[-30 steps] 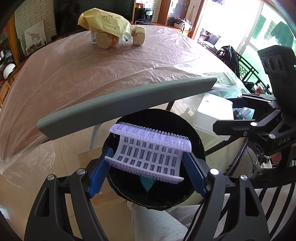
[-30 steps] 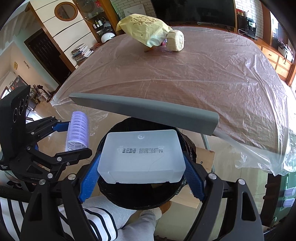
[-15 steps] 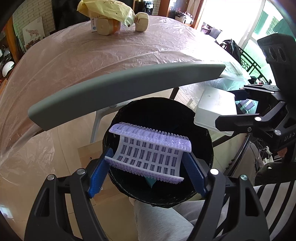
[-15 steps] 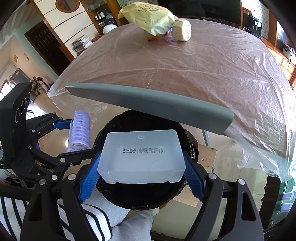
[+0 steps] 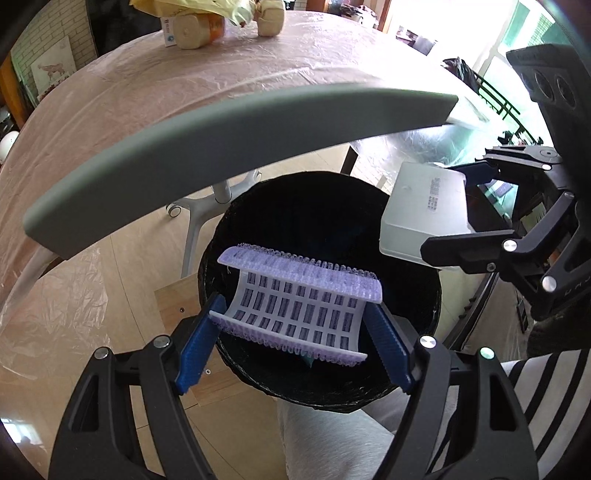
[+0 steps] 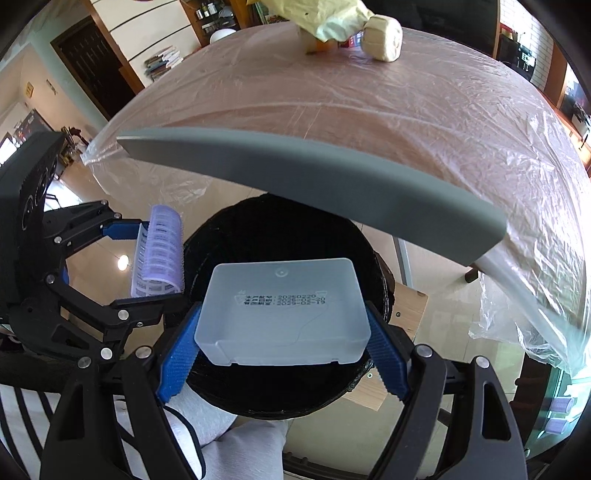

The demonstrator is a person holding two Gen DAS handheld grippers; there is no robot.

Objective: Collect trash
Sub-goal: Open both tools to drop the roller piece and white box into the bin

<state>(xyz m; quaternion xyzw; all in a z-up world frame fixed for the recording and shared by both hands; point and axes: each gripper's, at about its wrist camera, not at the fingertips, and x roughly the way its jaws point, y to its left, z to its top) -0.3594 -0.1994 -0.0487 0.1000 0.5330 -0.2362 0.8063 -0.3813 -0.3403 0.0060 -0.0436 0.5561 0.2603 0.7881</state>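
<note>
Here purple tray [image 5: 295,306] clamped between left gripper [image 5: 295,332] fingers over bin [image 5: 321,206].

Big round table [image 5: 155,110] wrapped in clear plastic sheet [image 6: 517,229], which hangs loose off the edge. At the far side sits a yellow bag [image 6: 325,14] draped over a couple of beige rolls [image 6: 382,35], with a small white box [image 5: 168,31] tucked next to them. Under the table there's a white chair base [image 5: 207,206] on casters and a flat wooden board [image 6: 402,325] lying on the glossy tiled floor [image 5: 122,295]. Off to one side: a dark door [image 6: 86,70], shelves with stacked books [image 6: 162,64], and a picture [image 5: 53,74] leaning on a brick wall. Bright window [image 5: 517,44] on the other side.
</note>
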